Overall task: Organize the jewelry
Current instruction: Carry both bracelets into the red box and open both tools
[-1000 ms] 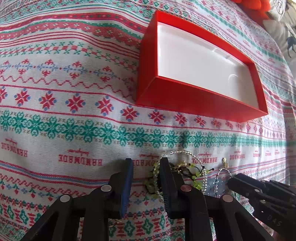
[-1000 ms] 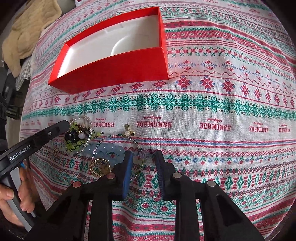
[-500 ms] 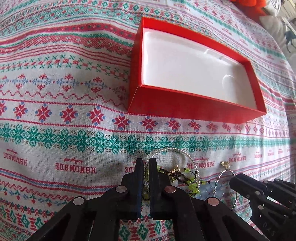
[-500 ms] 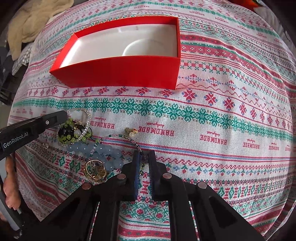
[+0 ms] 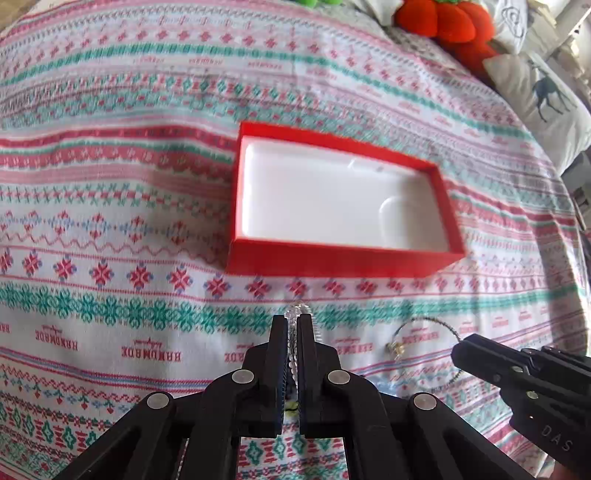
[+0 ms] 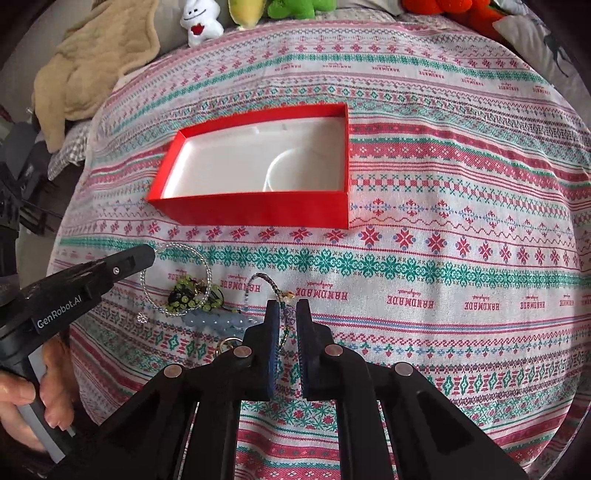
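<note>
A red box (image 5: pixel 340 264) with a white empty inside (image 6: pixel 258 166) lies on the patterned cloth. My left gripper (image 5: pixel 292 321) is shut on a clear beaded bracelet (image 5: pixel 295 309) and holds it above the cloth; the bracelet hangs as a loop in the right wrist view (image 6: pixel 177 280). My right gripper (image 6: pixel 287 308) is shut on a thin dark beaded bracelet (image 6: pixel 264 280) with a gold clasp, which also shows in the left wrist view (image 5: pixel 424 326). Green-bead jewelry (image 6: pixel 188 293), a pale blue piece (image 6: pixel 218 319) and a gold ring (image 6: pixel 225 345) lie below.
Plush toys (image 6: pixel 201 22) and a beige cloth (image 6: pixel 96 59) lie beyond the table's far edge. A red plush (image 5: pixel 443 22) and a deer-print pillow (image 5: pixel 543 107) are at the far right. A hand (image 6: pixel 22 398) holds the left gripper's handle.
Both grippers closed on bracelets and rose away from the cloth. The red box now looks smaller and farther off in both views.
</note>
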`<state>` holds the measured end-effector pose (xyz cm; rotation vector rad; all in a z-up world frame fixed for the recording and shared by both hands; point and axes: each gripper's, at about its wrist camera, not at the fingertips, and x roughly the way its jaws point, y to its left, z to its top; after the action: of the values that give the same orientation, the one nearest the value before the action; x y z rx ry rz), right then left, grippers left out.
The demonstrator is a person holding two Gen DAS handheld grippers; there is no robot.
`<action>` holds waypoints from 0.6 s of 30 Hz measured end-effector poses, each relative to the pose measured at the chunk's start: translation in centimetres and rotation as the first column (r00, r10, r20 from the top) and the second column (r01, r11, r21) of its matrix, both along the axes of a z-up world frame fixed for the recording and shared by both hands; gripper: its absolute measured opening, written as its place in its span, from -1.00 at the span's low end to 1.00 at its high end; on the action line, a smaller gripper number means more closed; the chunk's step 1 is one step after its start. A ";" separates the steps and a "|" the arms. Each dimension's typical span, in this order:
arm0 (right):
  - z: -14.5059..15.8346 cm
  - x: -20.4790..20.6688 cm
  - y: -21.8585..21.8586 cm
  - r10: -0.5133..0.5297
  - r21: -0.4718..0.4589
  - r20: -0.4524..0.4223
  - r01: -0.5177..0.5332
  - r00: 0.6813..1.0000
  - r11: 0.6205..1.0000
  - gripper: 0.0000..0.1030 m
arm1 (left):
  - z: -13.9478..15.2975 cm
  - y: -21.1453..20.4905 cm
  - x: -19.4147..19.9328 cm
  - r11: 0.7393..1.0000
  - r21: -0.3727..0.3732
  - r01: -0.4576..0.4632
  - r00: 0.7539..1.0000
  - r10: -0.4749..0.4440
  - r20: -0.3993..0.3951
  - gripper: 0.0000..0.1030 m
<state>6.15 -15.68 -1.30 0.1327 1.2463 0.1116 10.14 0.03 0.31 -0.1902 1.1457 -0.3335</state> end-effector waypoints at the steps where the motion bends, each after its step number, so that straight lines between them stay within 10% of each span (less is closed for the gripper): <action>1: 0.4 0.1 0.0 -0.001 0.007 0.011 0.001 1.000 1.000 -0.82 | 0.5 -0.2 0.0 1.000 -0.004 0.000 1.000 0.000 0.015 -1.00; 18: 6.6 1.8 -3.0 -0.107 0.159 0.197 0.076 0.975 0.984 -0.82 | 5.4 -1.7 3.9 0.958 -0.283 -0.044 0.984 0.091 0.155 -1.00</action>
<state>7.94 -18.65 5.34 0.3022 1.0235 0.1357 14.05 -1.68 5.71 -0.4411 0.9215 -0.4421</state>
